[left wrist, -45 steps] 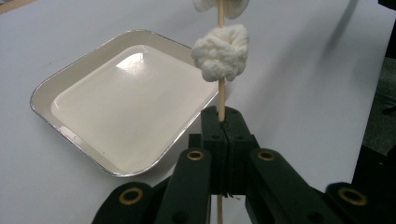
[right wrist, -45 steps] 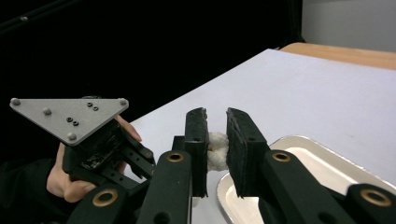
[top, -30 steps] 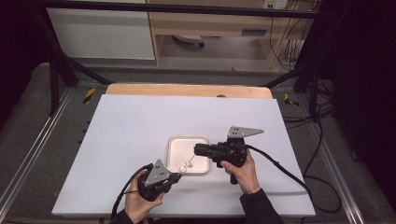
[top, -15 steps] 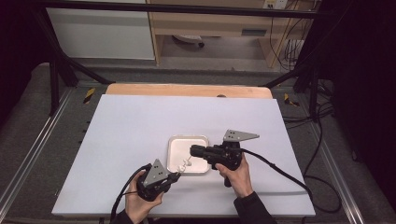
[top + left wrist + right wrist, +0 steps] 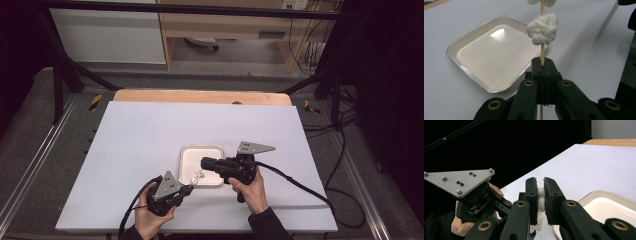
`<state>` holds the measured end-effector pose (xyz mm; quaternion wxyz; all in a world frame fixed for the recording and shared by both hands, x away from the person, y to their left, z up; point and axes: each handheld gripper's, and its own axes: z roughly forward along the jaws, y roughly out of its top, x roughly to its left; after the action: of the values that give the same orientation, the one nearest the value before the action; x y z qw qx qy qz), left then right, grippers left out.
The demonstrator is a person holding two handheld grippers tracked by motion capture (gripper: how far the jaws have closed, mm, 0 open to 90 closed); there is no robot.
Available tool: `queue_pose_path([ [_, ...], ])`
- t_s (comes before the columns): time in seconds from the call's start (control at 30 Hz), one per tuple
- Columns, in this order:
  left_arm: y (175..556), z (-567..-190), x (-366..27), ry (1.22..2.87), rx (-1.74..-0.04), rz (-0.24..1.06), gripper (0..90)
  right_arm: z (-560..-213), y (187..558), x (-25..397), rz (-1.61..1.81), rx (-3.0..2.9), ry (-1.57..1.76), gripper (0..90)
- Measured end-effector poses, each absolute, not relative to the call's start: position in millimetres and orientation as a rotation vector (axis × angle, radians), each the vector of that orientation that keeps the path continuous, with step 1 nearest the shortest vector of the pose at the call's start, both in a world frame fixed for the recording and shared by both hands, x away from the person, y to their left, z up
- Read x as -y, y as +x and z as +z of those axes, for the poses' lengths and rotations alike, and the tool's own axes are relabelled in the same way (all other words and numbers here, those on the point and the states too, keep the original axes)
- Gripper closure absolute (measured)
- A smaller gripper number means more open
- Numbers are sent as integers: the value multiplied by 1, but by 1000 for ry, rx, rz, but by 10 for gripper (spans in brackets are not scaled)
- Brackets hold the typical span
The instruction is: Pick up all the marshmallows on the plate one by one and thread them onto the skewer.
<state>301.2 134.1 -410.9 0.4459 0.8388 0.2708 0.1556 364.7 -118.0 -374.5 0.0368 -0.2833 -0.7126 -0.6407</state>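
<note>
A white tray sits near the table's front. My left gripper is just in front of it, shut on a thin wooden skewer that points up over the tray's edge. One white marshmallow is threaded on the skewer, and another marshmallow sits higher at the frame's top. My right gripper reaches in from the right over the tray, near the skewer's tip. In the right gripper view its jaws are shut on a white marshmallow.
The large white table top lies around the tray, with a wooden strip along its far edge. Black cables trail from both grippers toward the front. The left gripper's grey plate is close beside the right jaws.
My right gripper has moved left across the tray toward the skewer. The left gripper has stayed almost where it was.
</note>
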Motion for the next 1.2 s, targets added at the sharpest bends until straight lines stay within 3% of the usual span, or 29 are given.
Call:
queue_pose_path([
  [1.2,300,-408,-131,2097,-687,389,891,-385,357,109,-1993,2166,-847,820],
])
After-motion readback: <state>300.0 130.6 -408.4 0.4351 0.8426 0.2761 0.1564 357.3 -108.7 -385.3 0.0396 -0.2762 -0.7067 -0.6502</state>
